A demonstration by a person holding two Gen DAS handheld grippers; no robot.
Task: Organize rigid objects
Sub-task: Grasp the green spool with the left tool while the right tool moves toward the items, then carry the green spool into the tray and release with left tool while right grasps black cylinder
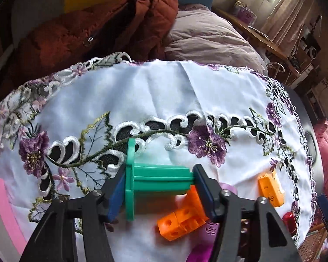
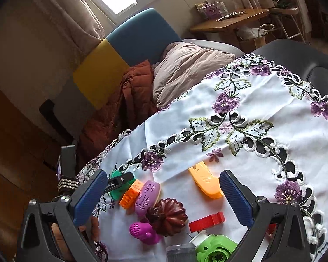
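Left gripper (image 1: 158,185) clamps ribbed green plastic spool (image 1: 150,180).

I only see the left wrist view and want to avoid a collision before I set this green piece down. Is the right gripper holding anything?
Observer: No. The right gripper is open, with nothing between its fingers.
Operator: What shows between its fingers on the cloth?
Observer: A dark brown fluted piece beside a red block.
Operator: Anything closer to that camera?
Observer: A lime green part at the bottom edge.
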